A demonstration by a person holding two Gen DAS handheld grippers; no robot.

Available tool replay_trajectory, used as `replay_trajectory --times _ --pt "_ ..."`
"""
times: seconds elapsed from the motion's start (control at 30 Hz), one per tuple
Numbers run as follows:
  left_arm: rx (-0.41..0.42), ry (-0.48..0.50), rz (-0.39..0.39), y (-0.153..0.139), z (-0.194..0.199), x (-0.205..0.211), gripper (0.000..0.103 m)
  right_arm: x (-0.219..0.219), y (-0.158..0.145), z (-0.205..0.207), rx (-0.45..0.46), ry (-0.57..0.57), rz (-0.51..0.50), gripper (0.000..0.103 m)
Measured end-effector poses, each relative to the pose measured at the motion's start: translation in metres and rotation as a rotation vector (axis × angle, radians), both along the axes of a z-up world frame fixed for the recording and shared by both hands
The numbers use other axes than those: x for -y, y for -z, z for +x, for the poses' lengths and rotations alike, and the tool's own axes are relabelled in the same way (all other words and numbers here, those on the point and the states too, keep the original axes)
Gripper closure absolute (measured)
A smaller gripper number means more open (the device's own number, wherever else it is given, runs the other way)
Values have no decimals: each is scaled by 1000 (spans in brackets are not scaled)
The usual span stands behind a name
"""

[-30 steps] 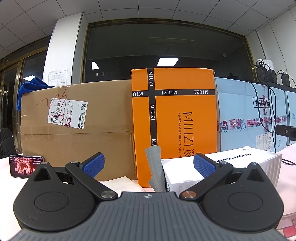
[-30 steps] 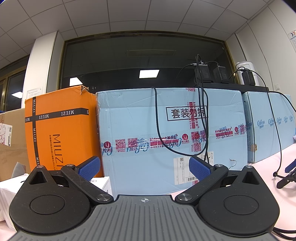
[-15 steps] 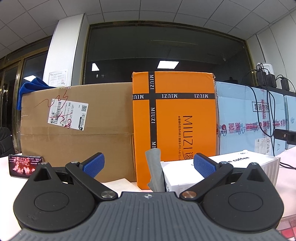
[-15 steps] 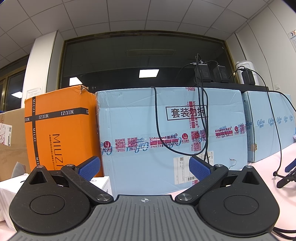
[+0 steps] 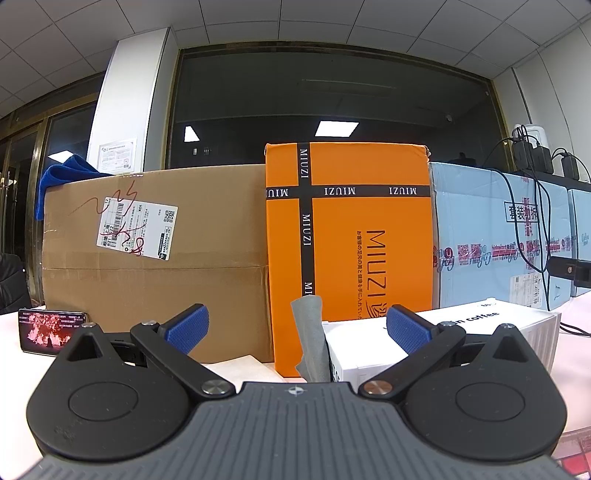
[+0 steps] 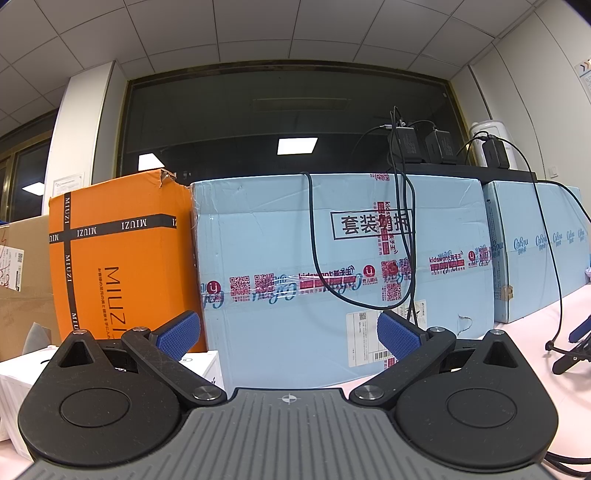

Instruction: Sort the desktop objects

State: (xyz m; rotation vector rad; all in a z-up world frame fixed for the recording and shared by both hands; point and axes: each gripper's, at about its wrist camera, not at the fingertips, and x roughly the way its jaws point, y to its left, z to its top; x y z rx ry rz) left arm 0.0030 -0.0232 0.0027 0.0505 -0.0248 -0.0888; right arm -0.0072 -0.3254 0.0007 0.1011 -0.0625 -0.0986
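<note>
Left view drifts slightly leftward since earlier; right view unchanged. Left gripper (image 5: 297, 328) and right gripper (image 6: 288, 334) both gape wide, empty. Grey cloth (image 5: 310, 339), white coffee box (image 5: 443, 334), phone (image 5: 51, 328) sit unsorted on worktop (image 6: 524, 332), lower frame; sorting looks unstarted.

Office: white grid-tile drop ceiling (image 6: 332, 33), dark glass partition (image 5: 332, 96), stacked shipping cartons — brown cardboard (image 5: 155, 266), orange MIUZI (image 5: 347, 251), pale blue (image 6: 340, 280).

Low desk-level views, perhaps parallel, sharing orange box (image 5: 347, 254)
</note>
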Motion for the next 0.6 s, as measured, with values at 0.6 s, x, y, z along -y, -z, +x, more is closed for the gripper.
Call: replay_trajectory --times 0.6 --pt "8 1 3 0 -1 0 0 0 0 0 0 0 0 0"
